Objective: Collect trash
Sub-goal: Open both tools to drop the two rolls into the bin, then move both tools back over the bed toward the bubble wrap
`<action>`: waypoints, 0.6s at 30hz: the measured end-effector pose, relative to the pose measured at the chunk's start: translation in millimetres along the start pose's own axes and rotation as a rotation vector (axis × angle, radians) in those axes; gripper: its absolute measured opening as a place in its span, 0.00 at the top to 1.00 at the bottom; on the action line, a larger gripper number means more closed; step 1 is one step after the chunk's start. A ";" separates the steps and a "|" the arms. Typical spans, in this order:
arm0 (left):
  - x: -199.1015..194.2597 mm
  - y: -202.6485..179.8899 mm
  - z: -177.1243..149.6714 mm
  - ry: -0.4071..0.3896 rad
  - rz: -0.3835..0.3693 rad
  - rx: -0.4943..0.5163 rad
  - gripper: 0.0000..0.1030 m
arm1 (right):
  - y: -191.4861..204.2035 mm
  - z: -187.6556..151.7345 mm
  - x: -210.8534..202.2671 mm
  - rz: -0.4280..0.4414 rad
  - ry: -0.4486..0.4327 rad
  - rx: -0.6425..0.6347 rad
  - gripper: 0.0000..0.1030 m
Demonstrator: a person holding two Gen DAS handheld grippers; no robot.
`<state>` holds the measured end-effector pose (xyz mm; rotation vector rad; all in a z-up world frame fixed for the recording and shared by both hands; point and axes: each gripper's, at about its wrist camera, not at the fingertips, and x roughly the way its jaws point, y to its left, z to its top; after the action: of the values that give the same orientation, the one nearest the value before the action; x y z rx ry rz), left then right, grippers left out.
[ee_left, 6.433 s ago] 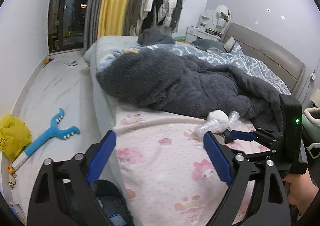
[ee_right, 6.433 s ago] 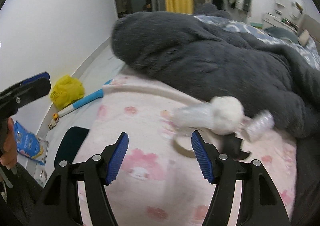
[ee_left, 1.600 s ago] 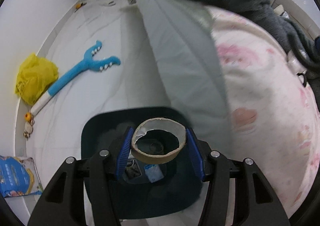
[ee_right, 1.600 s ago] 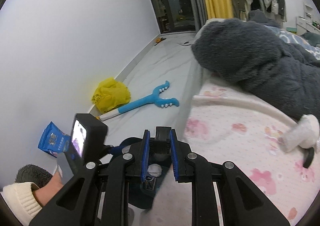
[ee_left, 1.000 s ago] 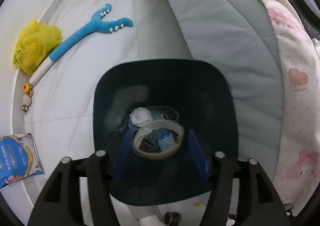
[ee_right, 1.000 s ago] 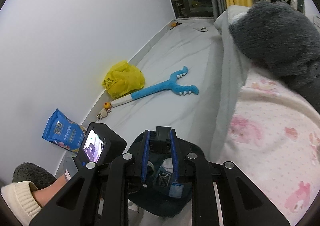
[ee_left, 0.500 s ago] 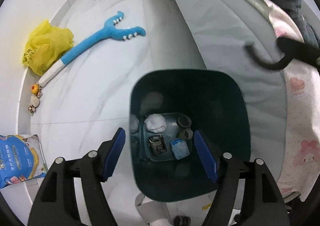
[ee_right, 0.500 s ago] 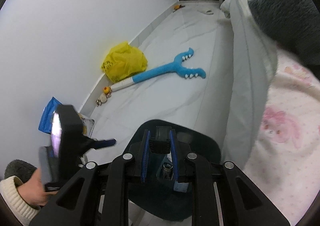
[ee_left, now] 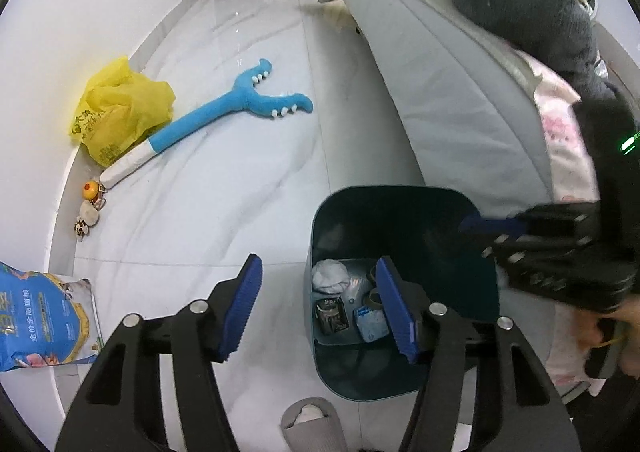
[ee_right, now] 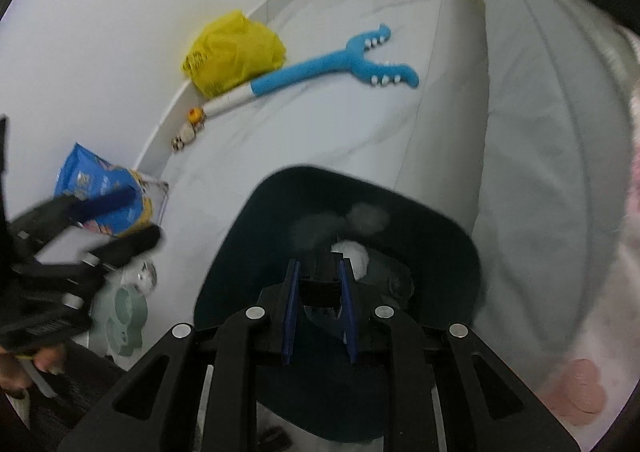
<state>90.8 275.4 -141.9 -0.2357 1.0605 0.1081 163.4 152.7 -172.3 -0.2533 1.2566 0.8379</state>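
Now the cardboard tape ring (ee_left: 374, 294) lies dropped inside the dark teal plastic bin (ee_left: 400, 208), left tongs (ee_left: 318, 306) empty, narrowing but apart, off beside it, while right tongs (ee_right: 319, 302), clamped on a small black piece (ee_right: 320, 288), lower over it next.

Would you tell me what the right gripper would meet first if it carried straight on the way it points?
Probably the trash bin's inside: the right gripper, clamping a small black piece, aims into its opening toward the white wad, though depth is unclear.

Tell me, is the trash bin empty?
No. The trash bin holds a white wad, a dark packet and a blue wrapper.
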 end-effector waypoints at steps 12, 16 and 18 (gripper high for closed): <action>-34.4 -13.5 7.0 -0.068 -0.034 0.067 0.44 | 1.4 -18.4 41.8 -0.086 0.162 -0.020 0.65; -46.2 -20.4 13.0 -0.102 -0.048 0.090 0.44 | -3.4 -22.3 41.1 -0.091 0.171 0.010 0.44; -51.8 -25.0 17.3 -0.121 -0.052 0.105 0.44 | -3.7 -23.6 36.0 -0.083 0.166 0.021 0.34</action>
<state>85.3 256.6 -85.1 -0.1594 0.9366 0.0195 150.9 151.1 -213.6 -0.3617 1.3996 0.7430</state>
